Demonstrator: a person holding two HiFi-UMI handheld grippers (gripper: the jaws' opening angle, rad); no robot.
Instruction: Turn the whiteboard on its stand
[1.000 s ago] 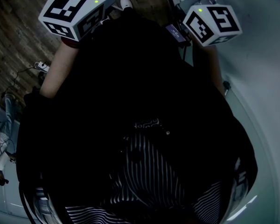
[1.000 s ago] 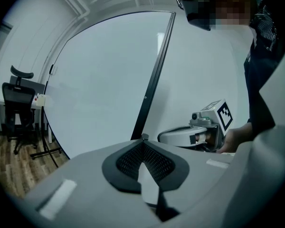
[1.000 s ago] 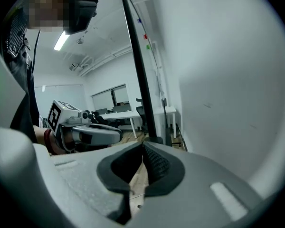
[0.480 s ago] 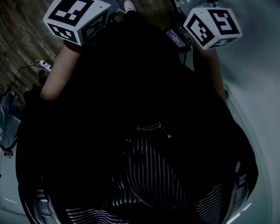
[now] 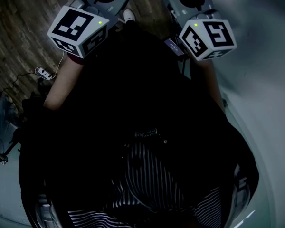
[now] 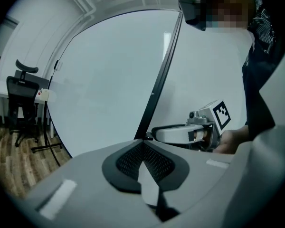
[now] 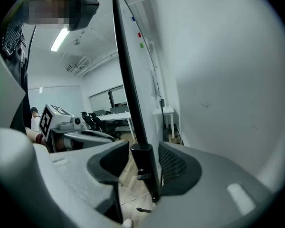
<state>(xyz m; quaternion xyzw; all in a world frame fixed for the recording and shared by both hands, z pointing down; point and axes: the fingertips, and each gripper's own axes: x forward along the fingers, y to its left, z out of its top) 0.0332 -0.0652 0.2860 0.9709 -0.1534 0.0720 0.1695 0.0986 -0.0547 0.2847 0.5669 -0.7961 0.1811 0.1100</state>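
The whiteboard (image 6: 104,80) stands nearly edge-on to both grippers, its black frame (image 7: 133,103) running top to bottom through the right gripper view. My right gripper (image 7: 143,152) straddles that frame near a small black fitting. Its jaws are opening and the pads stand off the frame on both sides. My left gripper (image 6: 143,144) has its tips together just in front of the frame (image 6: 161,75), with nothing seen between them. In the head view only the marker cubes, left (image 5: 78,30) and right (image 5: 206,34), show clearly. The board's pale face (image 5: 266,80) lies at the right.
An office chair (image 6: 21,103) and a stand foot (image 6: 45,148) sit on the wood floor to the left. Desks and chairs (image 7: 109,115) stand beyond the board. A cable and plug strip (image 5: 42,71) lie on the floor. My dark clothing fills the head view.
In the head view both marker cubes have shifted slightly inward and down, and more of the grey gripper bodies shows at the top edge.
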